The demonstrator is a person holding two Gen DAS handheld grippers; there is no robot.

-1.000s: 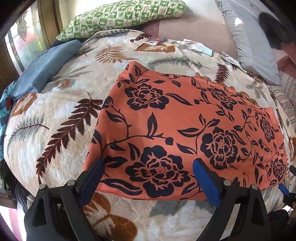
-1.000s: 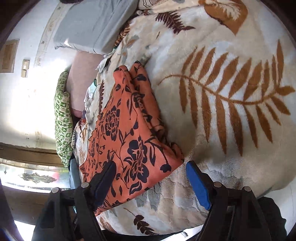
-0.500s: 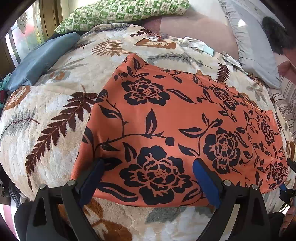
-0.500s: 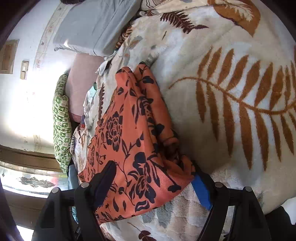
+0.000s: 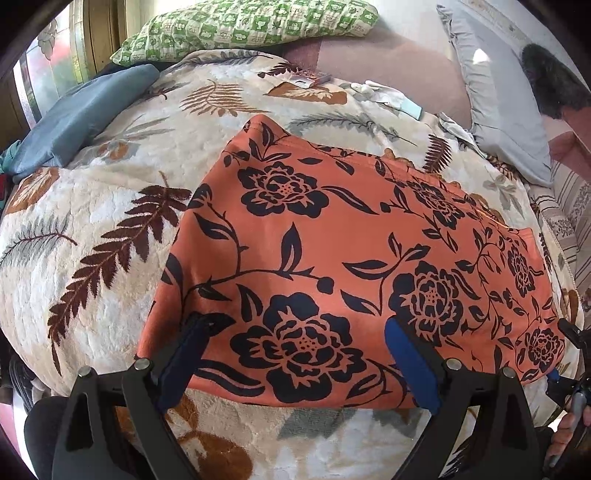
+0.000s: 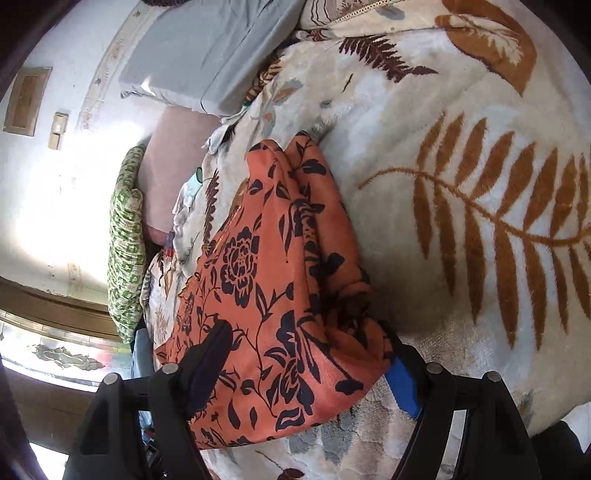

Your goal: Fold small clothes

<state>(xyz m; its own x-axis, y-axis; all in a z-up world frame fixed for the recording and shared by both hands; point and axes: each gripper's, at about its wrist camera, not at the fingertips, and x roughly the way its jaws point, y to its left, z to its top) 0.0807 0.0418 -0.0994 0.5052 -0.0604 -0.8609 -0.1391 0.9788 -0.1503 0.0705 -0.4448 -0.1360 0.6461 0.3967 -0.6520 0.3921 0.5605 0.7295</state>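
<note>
The leaf-print blanket point(image 5: 110, 206) lies bare and passable left of the orange floral garment point(image 5: 332, 251) and along its near edge. At the far side, a green pillow point(image 5: 243, 29), a blue cloth point(image 5: 81, 114) and a grey pillow point(image 5: 498, 110) block the way.

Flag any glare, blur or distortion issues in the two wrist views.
Left wrist: evenly lit and sharp, orange floral cloth bulged by fisheye, corners vignetted. Right wrist: wall badly blown out by glare, bright window at lower left, cloth itself still readable.
</note>
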